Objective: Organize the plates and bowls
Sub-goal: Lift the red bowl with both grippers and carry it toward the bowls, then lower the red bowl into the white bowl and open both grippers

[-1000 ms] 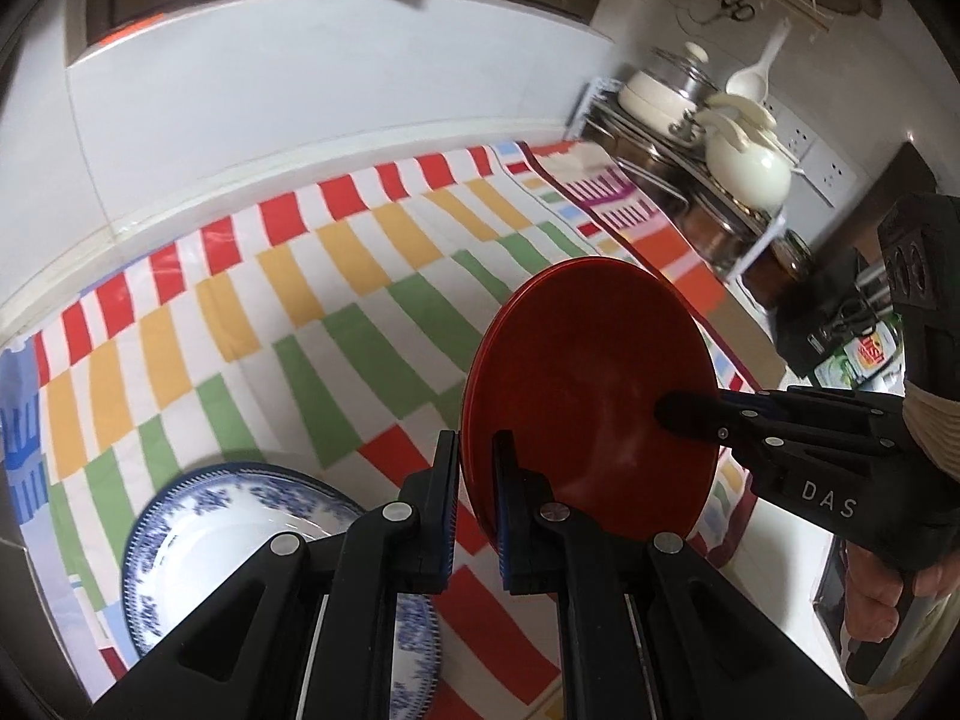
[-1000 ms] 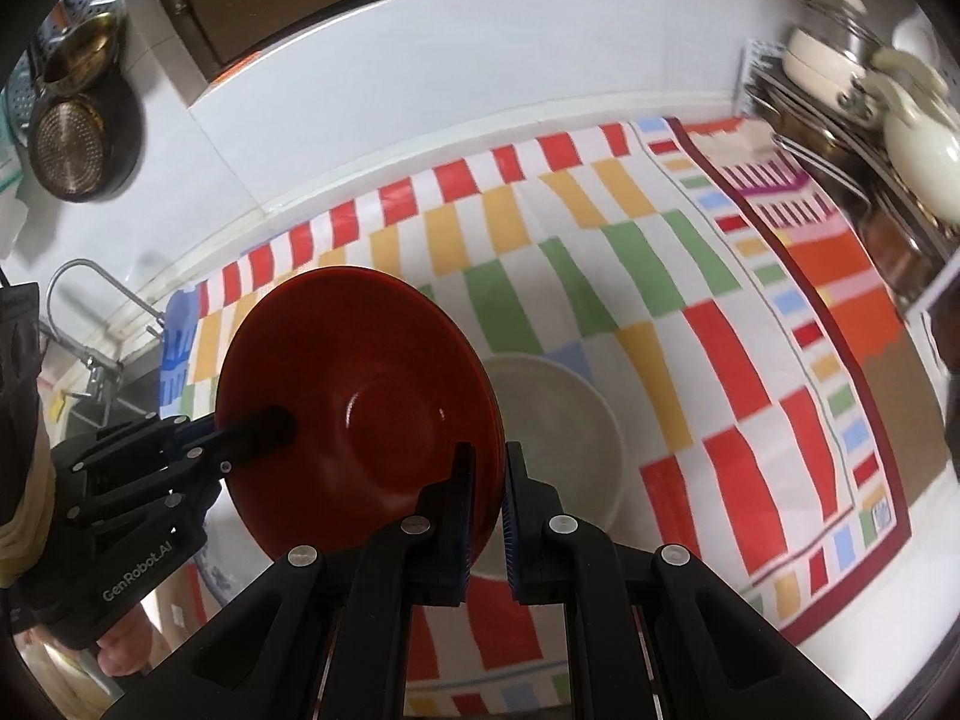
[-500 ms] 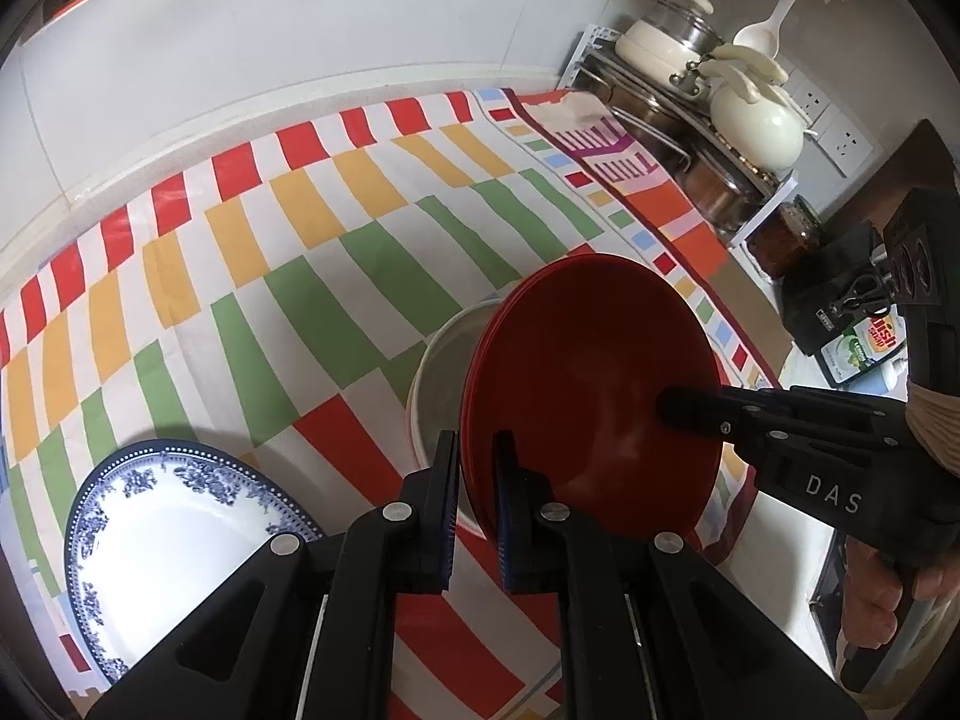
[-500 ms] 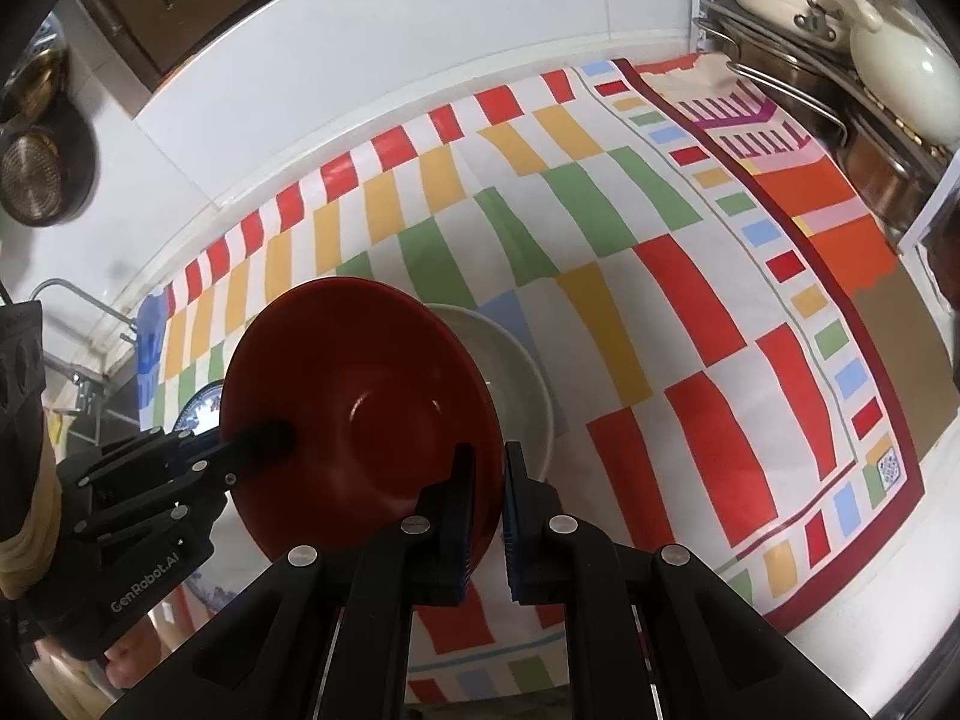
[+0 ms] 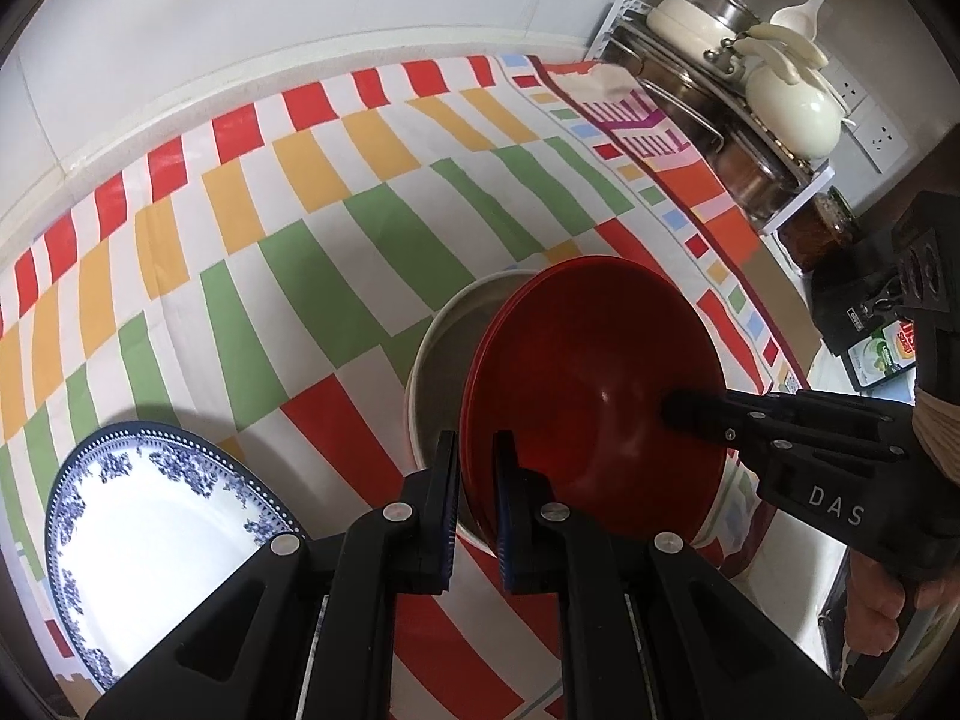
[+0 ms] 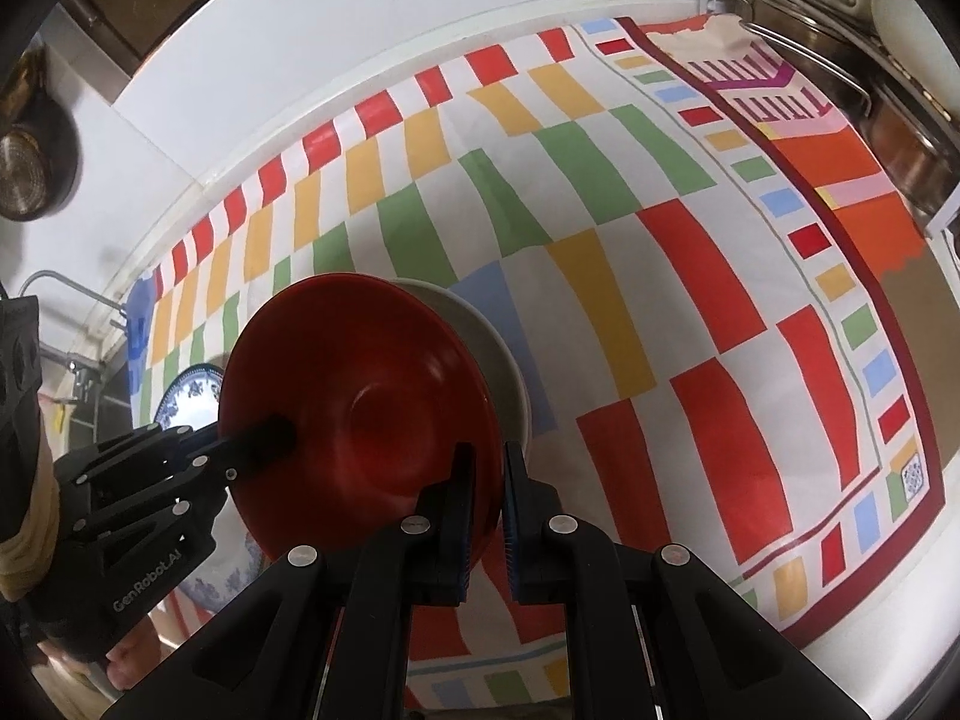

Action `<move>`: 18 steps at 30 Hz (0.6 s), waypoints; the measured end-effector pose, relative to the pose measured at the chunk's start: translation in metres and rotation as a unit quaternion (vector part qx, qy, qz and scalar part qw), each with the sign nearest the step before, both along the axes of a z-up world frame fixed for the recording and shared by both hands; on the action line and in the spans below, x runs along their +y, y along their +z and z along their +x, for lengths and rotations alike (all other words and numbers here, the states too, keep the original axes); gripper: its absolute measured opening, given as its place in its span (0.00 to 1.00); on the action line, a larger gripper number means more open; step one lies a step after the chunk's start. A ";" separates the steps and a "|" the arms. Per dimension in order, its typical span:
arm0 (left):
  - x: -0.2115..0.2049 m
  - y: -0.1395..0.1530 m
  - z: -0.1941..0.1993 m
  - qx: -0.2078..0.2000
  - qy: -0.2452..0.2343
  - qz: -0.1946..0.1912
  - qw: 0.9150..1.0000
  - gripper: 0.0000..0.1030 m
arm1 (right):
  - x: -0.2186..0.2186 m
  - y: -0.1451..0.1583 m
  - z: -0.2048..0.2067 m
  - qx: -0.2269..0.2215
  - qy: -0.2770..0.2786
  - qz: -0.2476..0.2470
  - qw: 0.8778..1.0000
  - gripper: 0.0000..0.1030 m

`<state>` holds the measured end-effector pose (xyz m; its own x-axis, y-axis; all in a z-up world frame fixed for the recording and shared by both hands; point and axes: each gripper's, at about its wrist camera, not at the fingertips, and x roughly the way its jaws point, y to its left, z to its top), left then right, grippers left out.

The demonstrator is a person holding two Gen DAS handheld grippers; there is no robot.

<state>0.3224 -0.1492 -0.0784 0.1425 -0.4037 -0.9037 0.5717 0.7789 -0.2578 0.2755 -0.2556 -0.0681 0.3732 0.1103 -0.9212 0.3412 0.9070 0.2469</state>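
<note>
A red plate [image 5: 588, 378] hangs tilted just above a cream-white bowl [image 5: 444, 348] on the striped tablecloth [image 5: 300, 210]. My left gripper [image 5: 477, 450] is shut on the plate's near rim. From the right, my right gripper [image 5: 690, 411] clamps the opposite rim. In the right wrist view the right gripper [image 6: 489, 462] pinches the red plate [image 6: 372, 396], the left gripper [image 6: 270, 441] holds its far side, and the bowl [image 6: 504, 360] shows behind it. A blue-and-white plate [image 5: 162, 534] lies to the left on the cloth.
A metal rack with pots [image 5: 720, 114] and a cream kettle [image 5: 792, 114] stands at the cloth's right end. A white wall runs along the back. A sink tap [image 6: 60, 288] is at the far left. A dark box [image 5: 852, 300] sits by the counter's right edge.
Both grippers have sunk toward the cloth with the red plate. The cream-white bowl, hidden in the left wrist view before, now shows beneath the plate, and the cloth looks closer.
</note>
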 end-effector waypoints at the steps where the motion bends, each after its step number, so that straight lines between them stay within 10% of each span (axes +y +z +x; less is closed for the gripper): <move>1: -0.001 -0.001 0.000 0.001 0.001 0.000 1.000 0.12 | 0.000 0.000 0.000 0.000 0.002 -0.003 1.000 0.10; 13: -0.003 -0.005 0.000 -0.002 0.008 0.005 1.000 0.12 | 0.000 -0.008 0.005 0.005 0.023 -0.010 1.000 0.10; 18: -0.002 -0.005 0.001 0.011 0.003 -0.001 1.000 0.27 | 0.000 -0.008 0.005 0.003 0.026 -0.024 0.999 0.12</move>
<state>0.3231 -0.1515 -0.0835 0.1243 -0.4048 -0.9059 0.5610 0.7818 -0.2723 0.2802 -0.2552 -0.0764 0.3631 0.0852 -0.9278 0.2944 0.9343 0.2010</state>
